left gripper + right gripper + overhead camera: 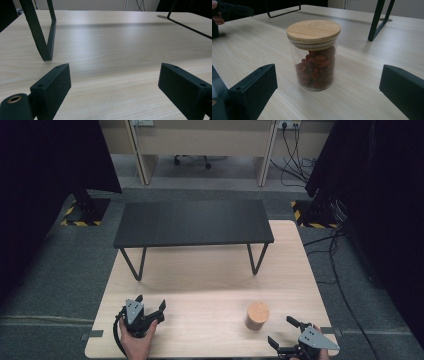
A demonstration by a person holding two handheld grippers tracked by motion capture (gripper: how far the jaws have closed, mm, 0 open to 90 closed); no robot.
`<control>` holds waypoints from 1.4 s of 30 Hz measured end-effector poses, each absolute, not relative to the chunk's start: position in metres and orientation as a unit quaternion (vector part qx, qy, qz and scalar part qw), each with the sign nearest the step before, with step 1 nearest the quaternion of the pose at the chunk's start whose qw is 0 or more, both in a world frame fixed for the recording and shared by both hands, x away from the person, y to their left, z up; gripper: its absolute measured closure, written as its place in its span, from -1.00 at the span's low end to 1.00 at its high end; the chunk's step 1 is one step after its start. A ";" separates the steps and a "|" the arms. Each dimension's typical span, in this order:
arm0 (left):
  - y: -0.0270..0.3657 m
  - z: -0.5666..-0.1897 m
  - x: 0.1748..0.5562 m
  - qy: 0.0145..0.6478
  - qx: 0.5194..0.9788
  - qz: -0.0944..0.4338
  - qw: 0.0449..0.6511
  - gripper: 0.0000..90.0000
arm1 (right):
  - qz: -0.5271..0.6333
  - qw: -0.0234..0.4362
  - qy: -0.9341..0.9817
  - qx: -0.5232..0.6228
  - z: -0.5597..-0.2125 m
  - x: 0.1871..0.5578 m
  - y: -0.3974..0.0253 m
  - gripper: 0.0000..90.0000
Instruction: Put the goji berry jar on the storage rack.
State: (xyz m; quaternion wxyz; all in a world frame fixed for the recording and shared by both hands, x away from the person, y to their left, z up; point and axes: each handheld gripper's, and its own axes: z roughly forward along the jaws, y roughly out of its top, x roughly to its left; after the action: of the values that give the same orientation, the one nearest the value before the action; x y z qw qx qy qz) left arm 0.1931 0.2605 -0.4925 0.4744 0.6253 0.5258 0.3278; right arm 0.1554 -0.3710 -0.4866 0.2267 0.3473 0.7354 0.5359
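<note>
My right hand-held gripper (287,334): lower right of frame, jaws open, empty | glass jar (257,316): upright on table (210,270), just beside | my left hand-held gripper (149,304): lower left, open, empty

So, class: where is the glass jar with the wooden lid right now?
The glass jar stands upright on the light wooden table, front right in the high view, just ahead of the open right tool, untouched.

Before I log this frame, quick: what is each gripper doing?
Left gripper: open, holding nothing.
Right gripper: open, empty, facing the jar.
</note>
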 end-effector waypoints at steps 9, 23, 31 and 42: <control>0.260 -0.493 0.193 0.526 0.625 0.329 0.474 -0.77 | 0.535 0.222 0.738 0.346 -0.484 0.162 -0.361 -0.97; 0.261 -0.493 0.192 0.525 0.624 0.329 0.476 -0.77 | 0.516 0.223 0.747 0.355 -0.478 0.175 -0.342 -0.98; 0.261 -0.493 0.192 0.526 0.623 0.328 0.477 -0.77 | 0.508 0.223 0.753 0.353 -0.476 0.184 -0.332 -0.97; 0.262 -0.493 0.192 0.527 0.622 0.327 0.478 -0.77 | 0.499 0.218 0.760 0.354 -0.476 0.196 -0.321 -0.89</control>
State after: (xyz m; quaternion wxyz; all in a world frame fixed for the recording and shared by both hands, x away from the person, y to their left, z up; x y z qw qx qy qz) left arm 0.1924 0.2616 -0.4933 0.4780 0.6221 0.5270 0.3268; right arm 0.1962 -0.3206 -0.4763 0.2179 0.3545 0.7604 0.4987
